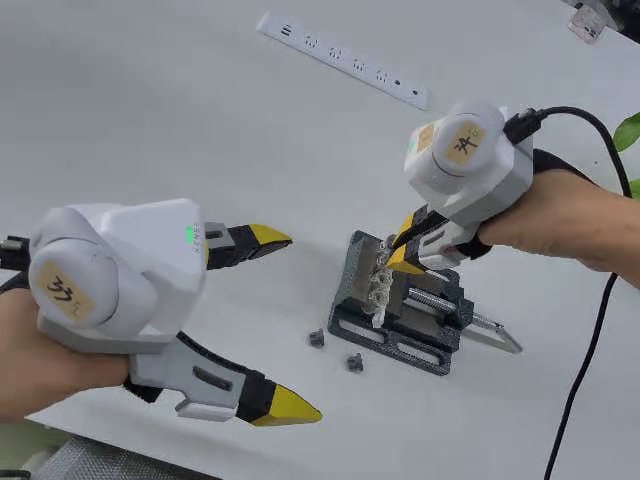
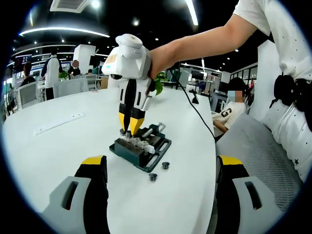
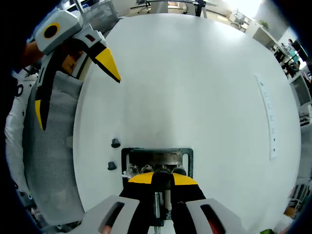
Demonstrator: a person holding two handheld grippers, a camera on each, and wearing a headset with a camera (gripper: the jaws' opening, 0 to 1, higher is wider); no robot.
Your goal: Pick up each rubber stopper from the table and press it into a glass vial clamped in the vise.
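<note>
A round white table (image 1: 150, 130) with a smooth top is seen carrying everything; a long white plastic power strip (image 1: 340, 58) is laid flat toward its far side, well apart from the rest; a small dark grey metal bench vise (image 1: 398, 345) is set on its base nearer the middle, with its screw end turned away from the strip; a small dark grey rubber stopper (image 1: 317, 338) is left on the bare surface just beside the vise's base; a second stopper (image 1: 354, 362) of the same kind is placed near the first, not touching it or the vise; a thin black cable (image 1: 590, 370) is trailed across the top on the vise's other side, though how much of it rests there cannot be told.
</note>
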